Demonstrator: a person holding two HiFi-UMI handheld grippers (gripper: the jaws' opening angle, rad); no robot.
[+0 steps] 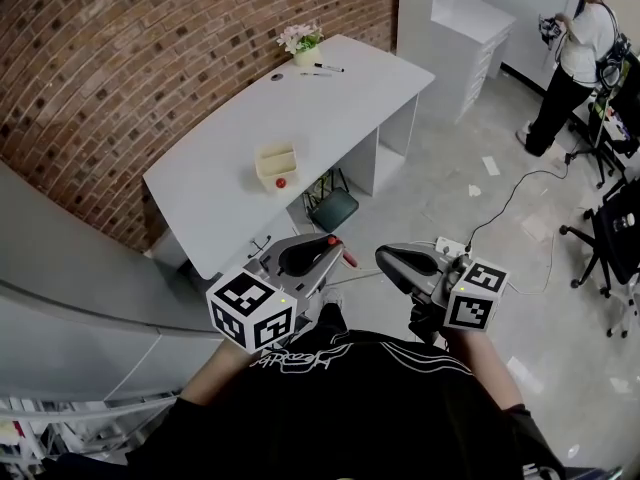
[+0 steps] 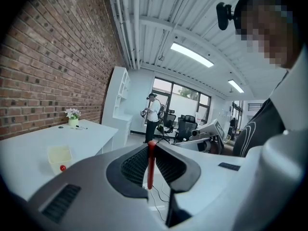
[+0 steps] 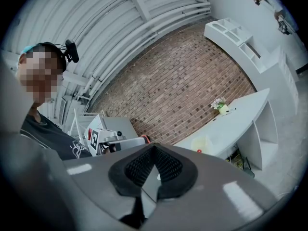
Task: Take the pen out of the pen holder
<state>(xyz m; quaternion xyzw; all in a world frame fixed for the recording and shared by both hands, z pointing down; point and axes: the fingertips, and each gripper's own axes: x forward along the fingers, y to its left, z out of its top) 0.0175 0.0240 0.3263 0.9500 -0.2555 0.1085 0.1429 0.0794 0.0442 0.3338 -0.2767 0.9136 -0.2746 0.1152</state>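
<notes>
A red pen [image 2: 150, 168] stands upright between the pads of my left gripper [image 2: 151, 146], which is shut on it. In the head view the left gripper [image 1: 338, 251] is held near my chest, and the pen's red end [image 1: 348, 259] pokes out past the jaws. My right gripper [image 1: 384, 258] is beside it, shut with nothing in it; its own view shows the right gripper [image 3: 154, 148] with tips together. The pale yellow pen holder [image 1: 276, 163] sits on the white desk [image 1: 345, 98], well ahead of both grippers, with a small red ball [image 1: 281, 182] by it.
A flower pot [image 1: 303, 43] and a black pen [image 1: 328, 67] lie at the desk's far end by the brick wall [image 1: 150, 58]. Another person [image 1: 575, 58] stands at the far right among office chairs [image 1: 610, 243]. Cables and a power strip [image 1: 450, 246] lie on the floor.
</notes>
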